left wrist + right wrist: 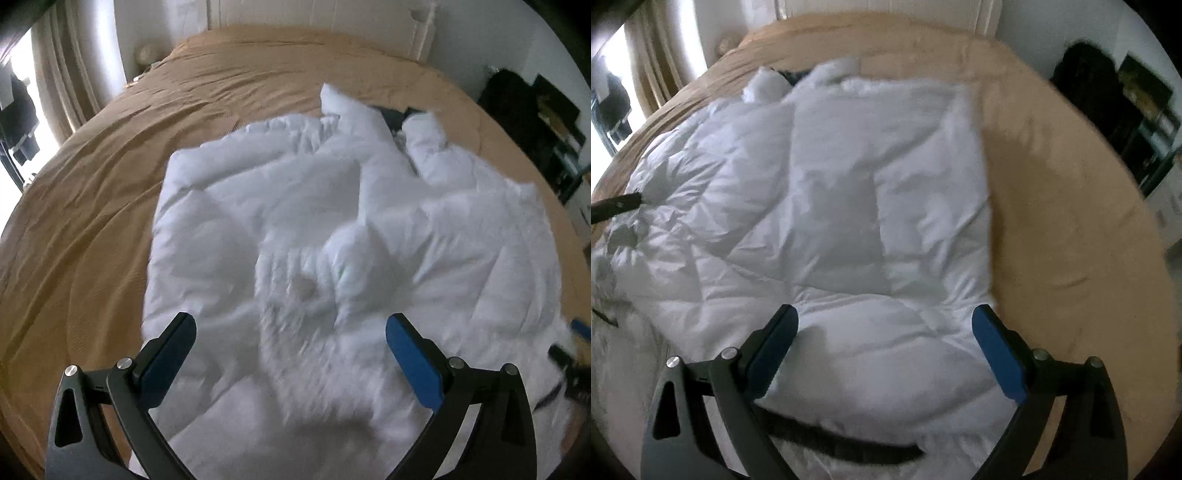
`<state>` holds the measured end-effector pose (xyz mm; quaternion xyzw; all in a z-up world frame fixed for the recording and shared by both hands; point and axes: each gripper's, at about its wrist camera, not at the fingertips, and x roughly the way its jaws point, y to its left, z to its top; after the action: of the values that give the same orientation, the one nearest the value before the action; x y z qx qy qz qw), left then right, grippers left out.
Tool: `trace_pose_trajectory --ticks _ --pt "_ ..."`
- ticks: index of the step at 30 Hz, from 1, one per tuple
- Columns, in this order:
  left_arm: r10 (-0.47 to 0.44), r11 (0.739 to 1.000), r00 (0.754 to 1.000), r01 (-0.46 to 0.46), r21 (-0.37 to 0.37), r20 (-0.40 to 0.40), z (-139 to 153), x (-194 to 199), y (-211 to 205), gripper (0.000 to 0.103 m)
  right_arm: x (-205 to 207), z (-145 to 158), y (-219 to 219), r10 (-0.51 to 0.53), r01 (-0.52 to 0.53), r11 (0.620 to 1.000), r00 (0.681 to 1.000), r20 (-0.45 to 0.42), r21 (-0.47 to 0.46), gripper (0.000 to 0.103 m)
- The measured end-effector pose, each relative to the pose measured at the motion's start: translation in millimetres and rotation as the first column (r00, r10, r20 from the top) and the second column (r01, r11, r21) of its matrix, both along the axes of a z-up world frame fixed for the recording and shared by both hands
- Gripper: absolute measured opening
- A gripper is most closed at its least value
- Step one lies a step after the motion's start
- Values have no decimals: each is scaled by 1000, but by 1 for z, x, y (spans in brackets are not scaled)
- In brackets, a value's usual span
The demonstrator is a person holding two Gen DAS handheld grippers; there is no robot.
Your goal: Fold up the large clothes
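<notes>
White padded coat (332, 229) flat on tan bed (92, 221), straight ahead and below both tongs.

Long axis away toward headboard; left tongs (291, 332) and right tongs (886, 325) wide open, empty, about equally near the hem.

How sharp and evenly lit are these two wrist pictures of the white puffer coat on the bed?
Left wrist view: the white puffer coat is smeared by motion blur, while window glare blows out the left edge. Right wrist view: the coat is softly blurred, a shadow falls on the tan bedspread, and fisheye distortion bends the bed.
</notes>
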<state>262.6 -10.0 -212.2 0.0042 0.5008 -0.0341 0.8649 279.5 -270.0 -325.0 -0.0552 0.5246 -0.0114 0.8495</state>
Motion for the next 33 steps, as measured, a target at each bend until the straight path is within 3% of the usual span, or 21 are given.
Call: trace_pose_trajectory --ticks 2,4,10,13,16,18,20,22,24,25,26,27,28,30,33 --pt "-13 1000 999 14 20 -48 -19 -8 3 103 0 -19 -7 -15 18 999 998 -57 46 100" --pt "-11 1000 999 10 -24 -36 -25 -18 12 103 1 -25 -16 -23 31 994 997 -71 102 101" --pt "32 999 999 -32 14 15 21 -56 28 103 -13 18 -36 -85 86 996 994 -75 10 101" --pt "81 996 996 -82 32 33 28 -89 55 103 -36 26 -66 -117 125 988 988 -98 85 101" --pt "125 991 991 -127 -40 -56 8 -114 95 103 -67 16 -99 -133 172 945 979 -155 277 101" --pt "135 974 981 -157 -161 -141 -12 -132 120 102 -90 -1 -111 -125 202 886 971 -205 417 101" --pt "128 939 969 -186 -289 -209 -32 -151 139 102 -101 -21 -114 -91 214 836 962 -256 505 101" --pt "120 911 969 -194 -365 -216 -40 -163 147 102 -108 -43 -107 -71 233 812 950 -305 536 101" --pt "117 881 970 -200 -429 -212 -40 -173 152 101 -110 -46 -96 -61 204 832 958 -281 516 98" --pt "109 871 969 -201 -448 -224 -39 -175 151 99 -109 -41 -91 -57 186 846 964 -261 500 86" --pt "105 875 966 -203 -438 -238 -39 -177 149 86 -109 -36 -91 -59 183 840 967 -249 511 74" --pt "104 892 961 -204 -403 -255 -38 -177 145 64 -110 -32 -93 -66 193 820 967 -247 539 47" --pt "99 912 958 -196 -361 -268 -35 -178 141 55 -112 -28 -99 -77 212 788 966 -248 578 26" --pt "68 918 964 -162 -362 -259 -25 -179 132 27 -114 -17 -109 -98 225 756 967 -234 615 20" --pt "72 908 975 -150 -391 -209 -3 -187 133 16 -124 3 -117 -111 213 720 975 -193 660 17"
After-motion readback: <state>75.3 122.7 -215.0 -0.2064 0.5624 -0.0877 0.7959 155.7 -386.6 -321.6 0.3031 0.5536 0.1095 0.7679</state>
